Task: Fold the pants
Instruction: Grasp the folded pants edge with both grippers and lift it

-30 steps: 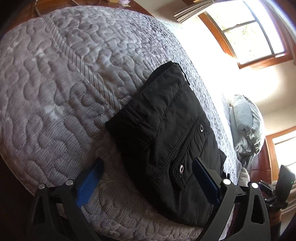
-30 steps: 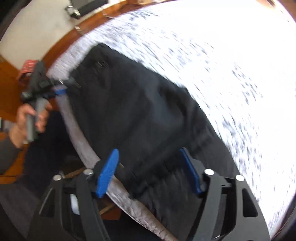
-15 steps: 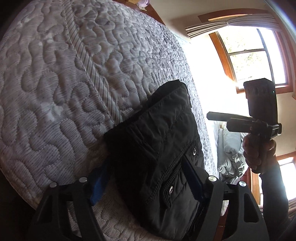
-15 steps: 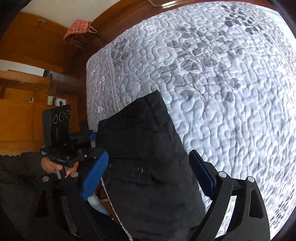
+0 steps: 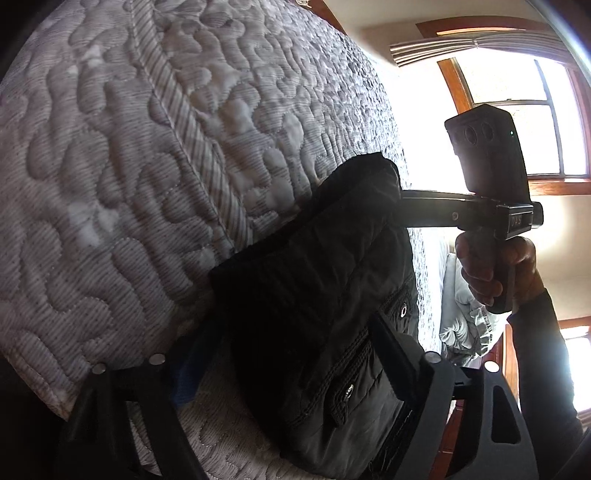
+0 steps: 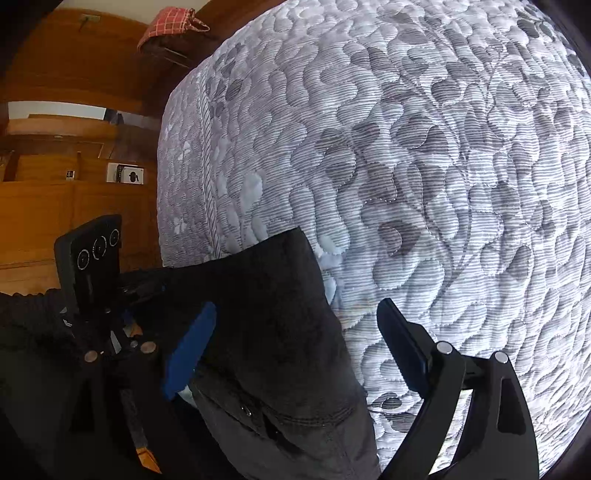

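So the left gripper [image 5: 284, 354] is angled down over the near edge of the bed, its jaws opening with the folded black pants [image 5: 317, 295] sitting between them. Its blue pad [image 5: 184, 380] is mostly in shadow, so I honestly can't say whether it touches the cloth, though it looks just clear of it. The pants lie in a thick bundle on the grey quilted bedspread [image 5: 129, 166], right at the mattress edge, snap pocket facing up.

Moving right in the left wrist view, you get the right hand [image 5: 495, 273] wrapped round its handle, dark sleeve behind it, with that tool's finger reaching in to the far corner of the bundle. A bright window [image 5: 517, 110] and a rumpled pillow [image 5: 465, 321] sit beyond.

The right wrist view shows what that one doesn't: the right gripper [image 6: 295, 350] spread wide, straddling the pants' [image 6: 280, 332] edge without squeezing, plus wooden furniture and a red checked cloth [image 6: 170, 22] behind the bed.
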A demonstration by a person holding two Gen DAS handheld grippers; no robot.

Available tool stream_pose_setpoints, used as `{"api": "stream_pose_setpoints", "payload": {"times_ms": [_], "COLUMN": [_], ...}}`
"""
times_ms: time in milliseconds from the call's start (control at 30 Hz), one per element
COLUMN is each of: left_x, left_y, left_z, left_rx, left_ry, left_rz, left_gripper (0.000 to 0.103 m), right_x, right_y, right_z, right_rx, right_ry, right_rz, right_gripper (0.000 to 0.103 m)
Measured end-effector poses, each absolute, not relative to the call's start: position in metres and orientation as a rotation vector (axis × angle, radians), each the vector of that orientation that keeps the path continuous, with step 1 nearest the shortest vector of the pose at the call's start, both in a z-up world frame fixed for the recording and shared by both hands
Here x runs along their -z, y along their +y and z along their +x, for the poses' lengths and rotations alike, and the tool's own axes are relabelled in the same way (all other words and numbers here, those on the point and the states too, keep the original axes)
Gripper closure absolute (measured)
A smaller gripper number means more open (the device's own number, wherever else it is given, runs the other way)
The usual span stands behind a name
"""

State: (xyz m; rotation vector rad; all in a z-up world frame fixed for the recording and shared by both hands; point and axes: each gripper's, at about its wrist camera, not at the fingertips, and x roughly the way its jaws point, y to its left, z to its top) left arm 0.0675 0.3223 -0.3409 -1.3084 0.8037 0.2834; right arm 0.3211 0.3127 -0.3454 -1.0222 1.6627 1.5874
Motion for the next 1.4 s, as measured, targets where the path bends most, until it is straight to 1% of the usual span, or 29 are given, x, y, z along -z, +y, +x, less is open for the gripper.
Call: {"api": "stream_pose_setpoints", "payload": {"times_ms": [33,167,200,267,300,333,367,433,500,700,1400], "left_x": [0.342,0.346,0.345,0.344,0.343,0.341,0.338,0.330,0.323,0.299,0.199], "left_y": [0.322,0.326,0.326,0.326,0.326,0.323,0.322,0.320,0.318,0.312,0.275], "left_z": [0.066,0.062,0.064,0.063,0.063,0.067,0.070,0.069,0.070,0.076,0.092], "left_rx": [-0.287,-0.285,-0.281,-0.290,-0.292,-0.293,-0.292,-0.291,-0.288,-0.269,-0.174], "left_ry": [0.804,0.806,0.809,0.815,0.818,0.819,0.819,0.816,0.815,0.806,0.735], "left_rz": [-1.316,-1.334,-1.325,-1.312,-1.305,-1.296,-1.288,-1.257,-1.233,-1.189,-0.977], "left_gripper": [0.033,0.043,0.051,0.055,0.057,0.061,0.063,0.068,0.071,0.073,0.073], "right_x": [0.347,0.354,0.356,0.359,0.361,0.362,0.361,0.356,0.350,0.325,0.194], "right_y": [0.315,0.324,0.327,0.331,0.333,0.334,0.334,0.333,0.333,0.328,0.270], "right_z": [0.320,0.312,0.311,0.311,0.309,0.310,0.310,0.309,0.304,0.298,0.300], "right_rx": [-1.586,-1.605,-1.604,-1.591,-1.587,-1.586,-1.593,-1.593,-1.592,-1.579,-1.453], "right_ry": [1.671,1.694,1.694,1.702,1.709,1.725,1.753,1.729,1.715,1.668,1.447], "right_rz": [-1.032,-1.066,-1.075,-1.085,-1.088,-1.085,-1.074,-1.098,-1.116,-1.138,-1.120], "right_gripper": [0.014,0.014,0.015,0.026,0.038,0.056,0.067,0.074,0.078,0.081,0.082]}}
